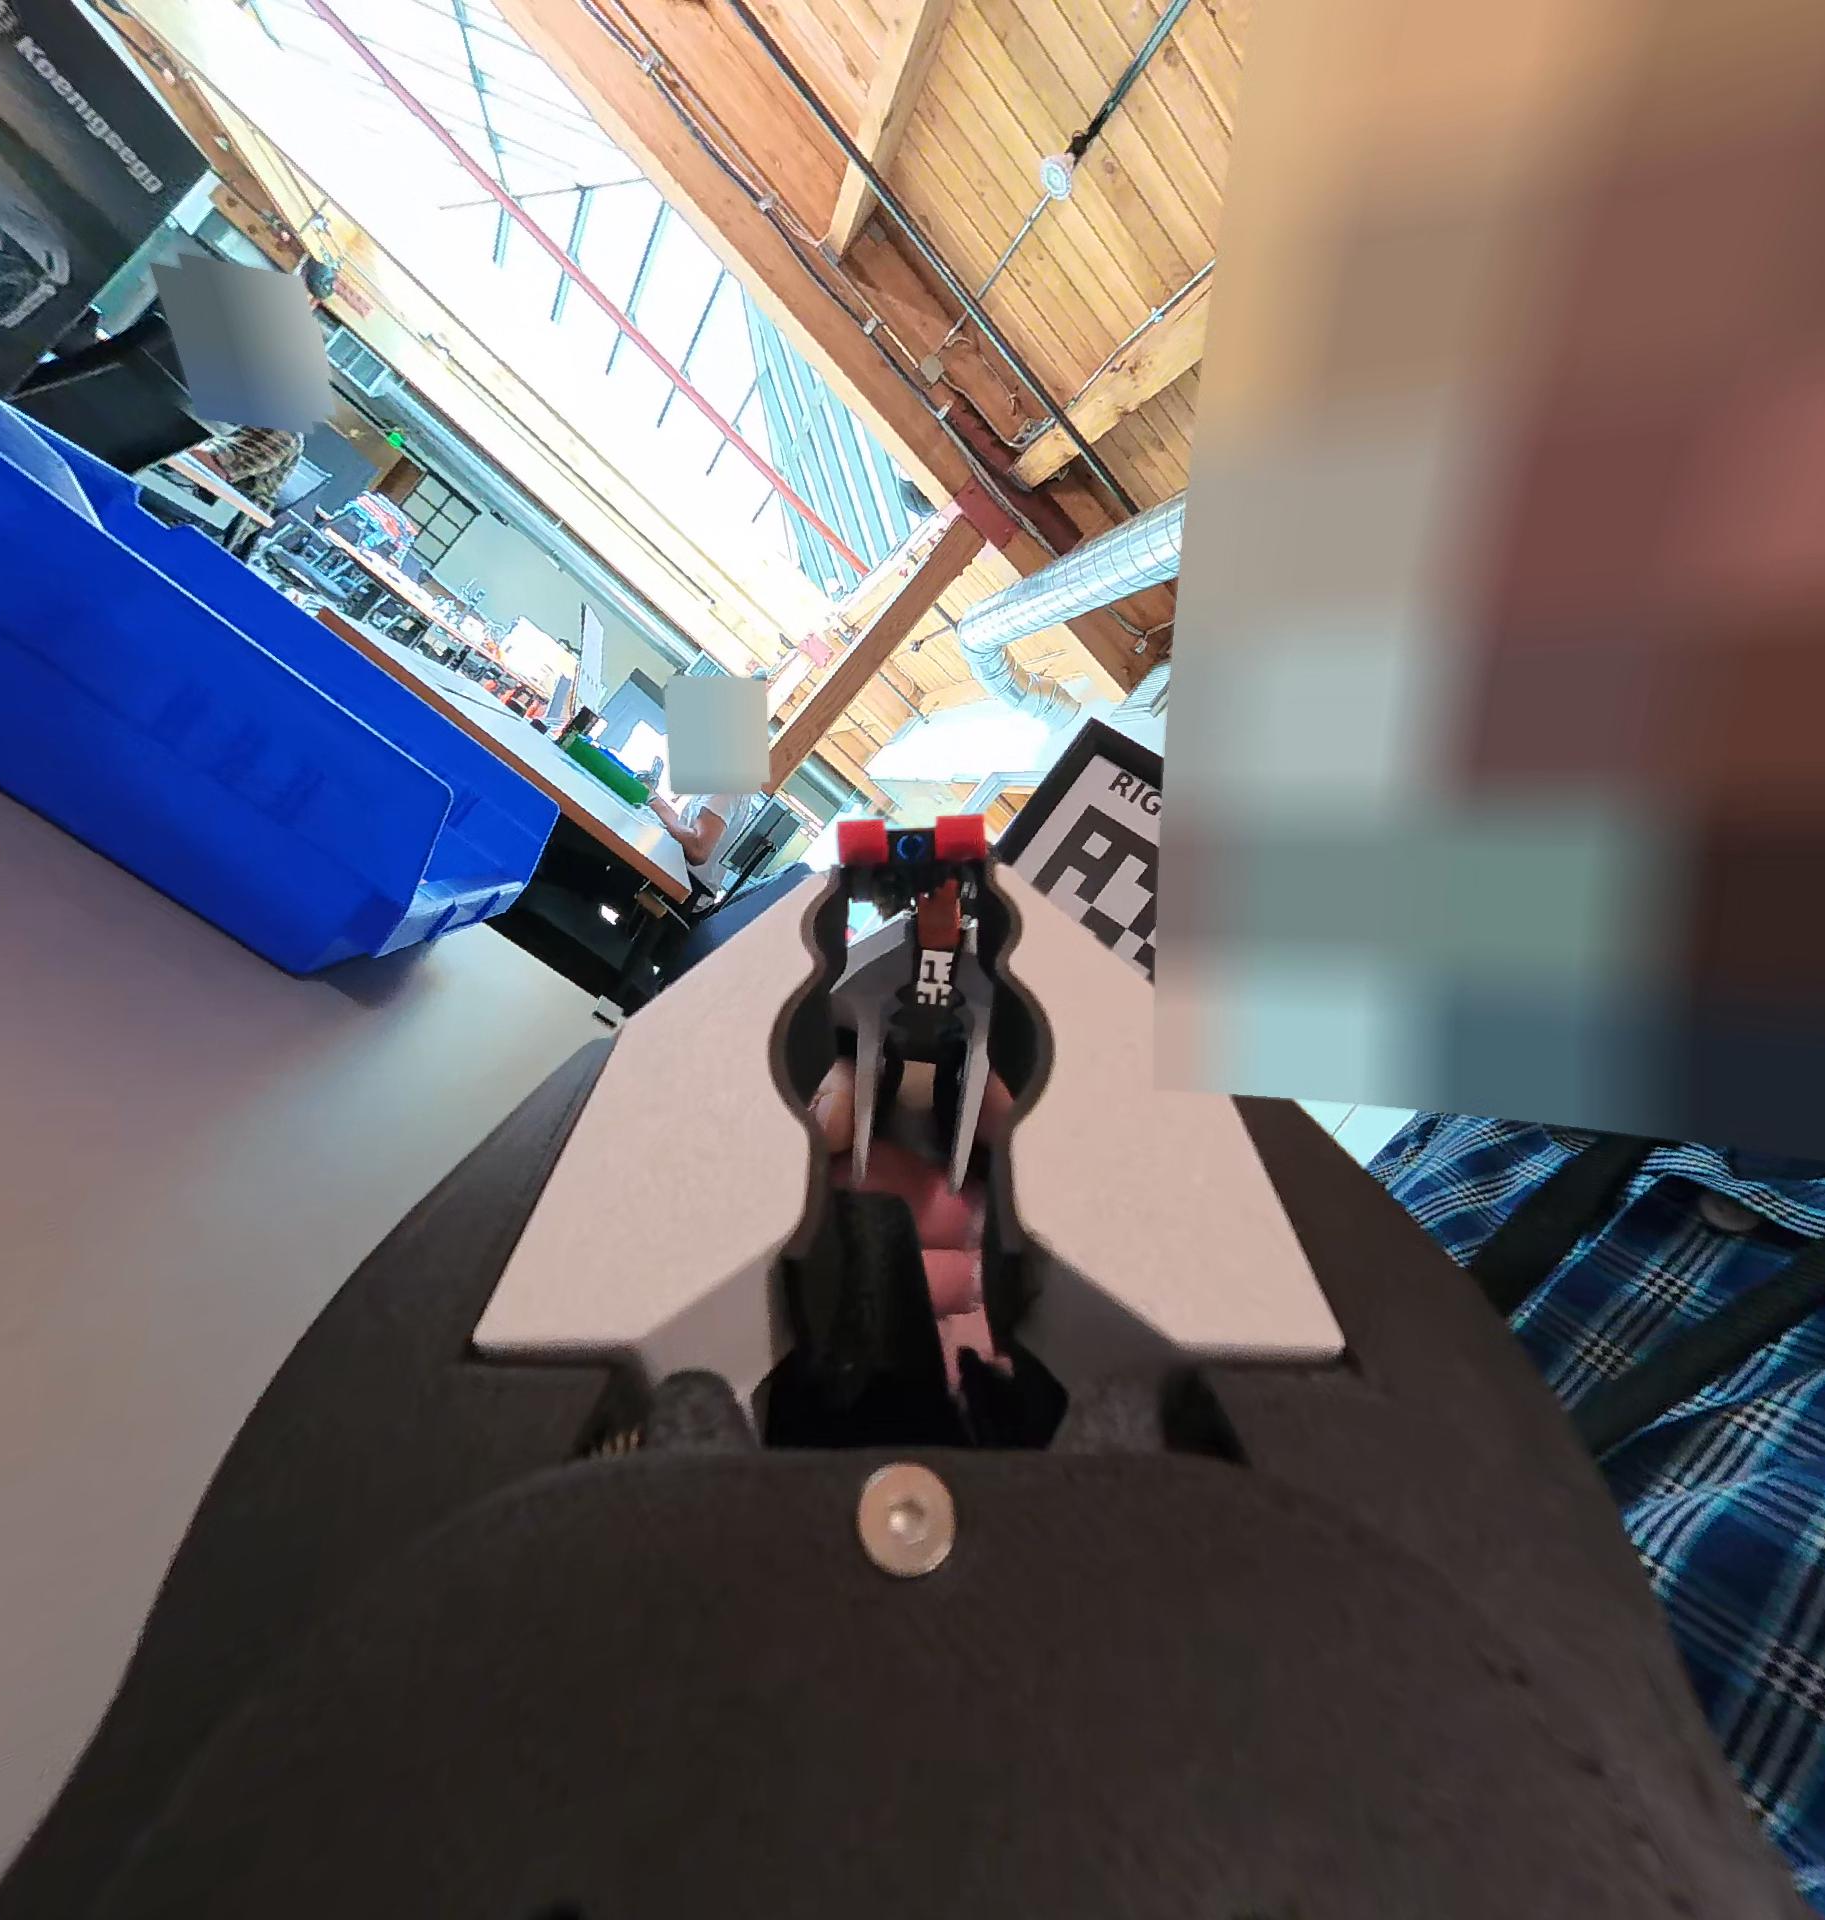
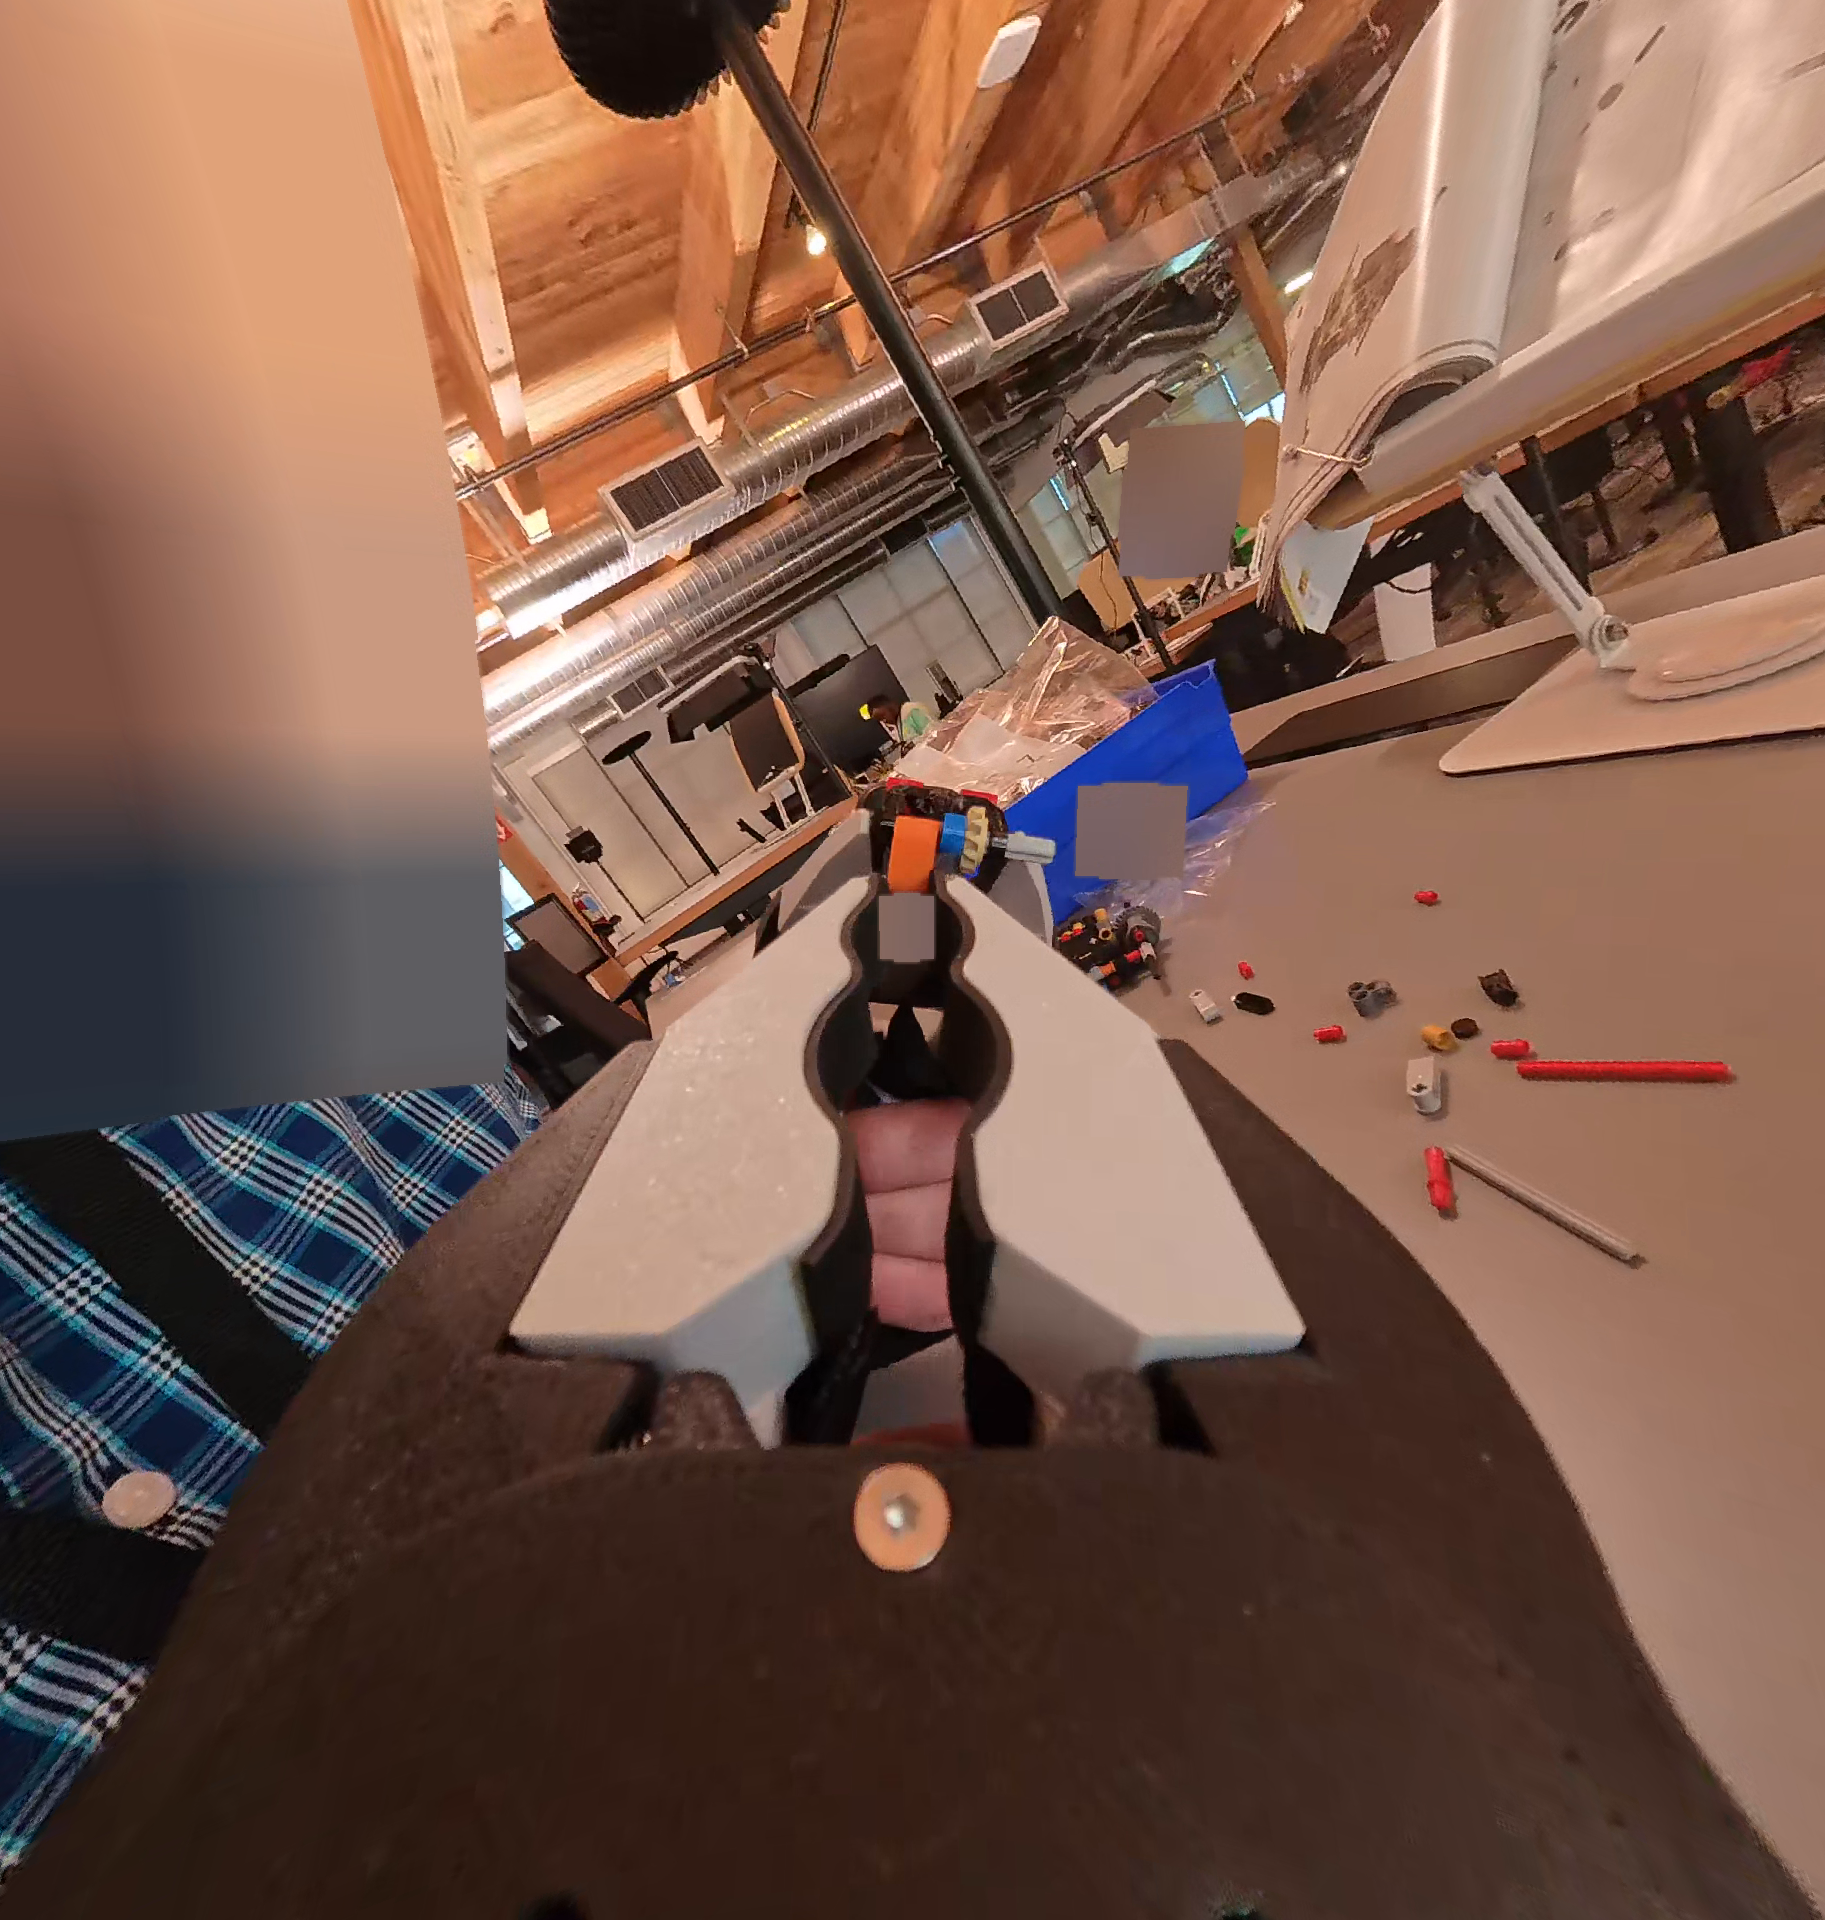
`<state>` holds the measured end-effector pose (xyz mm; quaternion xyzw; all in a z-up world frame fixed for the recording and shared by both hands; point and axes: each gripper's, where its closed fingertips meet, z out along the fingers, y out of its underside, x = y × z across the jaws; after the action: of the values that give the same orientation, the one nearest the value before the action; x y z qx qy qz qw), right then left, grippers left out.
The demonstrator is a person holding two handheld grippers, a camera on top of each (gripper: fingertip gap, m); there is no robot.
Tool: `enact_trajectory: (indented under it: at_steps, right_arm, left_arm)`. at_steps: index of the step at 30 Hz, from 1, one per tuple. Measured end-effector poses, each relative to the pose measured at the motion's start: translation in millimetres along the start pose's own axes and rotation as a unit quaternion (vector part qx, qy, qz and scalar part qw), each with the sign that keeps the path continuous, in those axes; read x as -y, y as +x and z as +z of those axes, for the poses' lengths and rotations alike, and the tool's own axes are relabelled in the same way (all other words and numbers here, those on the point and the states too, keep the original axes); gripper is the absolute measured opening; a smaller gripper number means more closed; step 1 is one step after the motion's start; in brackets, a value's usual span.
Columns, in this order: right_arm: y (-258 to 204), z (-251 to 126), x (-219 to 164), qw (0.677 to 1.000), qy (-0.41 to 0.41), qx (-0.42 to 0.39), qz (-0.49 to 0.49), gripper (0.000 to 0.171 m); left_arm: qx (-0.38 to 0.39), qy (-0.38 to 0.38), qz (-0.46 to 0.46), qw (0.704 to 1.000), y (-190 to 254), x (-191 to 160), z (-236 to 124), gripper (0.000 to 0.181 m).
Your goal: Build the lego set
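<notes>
Both grippers are raised off the table and point at each other, meeting on one small lego assembly. In the left wrist view my left gripper [image 1: 910, 871] is shut on the assembly's black end with two red bricks and a blue pin [image 1: 910, 844]. The right gripper's fingers [image 1: 965, 1101] show through the gap behind it. In the right wrist view my right gripper [image 2: 913, 888] is shut on the assembly's orange part [image 2: 910, 847], beside a blue piece, a tan gear and a grey axle end [image 2: 1033, 847].
On the grey table [image 2: 1510, 935] lie a small sub-assembly [image 2: 1110, 940], a long red axle [image 2: 1625, 1070], a grey axle [image 2: 1542, 1205] and several small loose parts. Blue bins [image 2: 1147, 779] [image 1: 212, 727] and an instruction booklet on a stand [image 2: 1510, 260] stand farther off. My two grippers' fingertips are within a few centimetres of each other.
</notes>
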<state>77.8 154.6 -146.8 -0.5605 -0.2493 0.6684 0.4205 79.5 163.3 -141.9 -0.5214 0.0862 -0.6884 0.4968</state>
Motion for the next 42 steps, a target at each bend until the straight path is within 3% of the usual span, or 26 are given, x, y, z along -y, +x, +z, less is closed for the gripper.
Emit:
enact_trajectory:
  at_steps: [1, 24, 42]
  right_arm:
    - [1, 0, 0, 1.000, 0.002, -0.003, 0.000, 0.003]
    - [6, -3, -6, 1.000, -0.008, -0.004, -0.003, 0.003]
    - [2, -3, -9, 0.997, -0.044, -0.004, -0.070, 0.003]
  left_arm:
    - [0.003, -0.003, 0.000, 1.000, -1, -1, 0, 0.024]
    - [0.028, -0.033, 0.036, 0.998, -4, -3, -2, 0.023]
    - [0.025, -0.065, 0.056, 0.996, -2, -8, -3, 0.023]
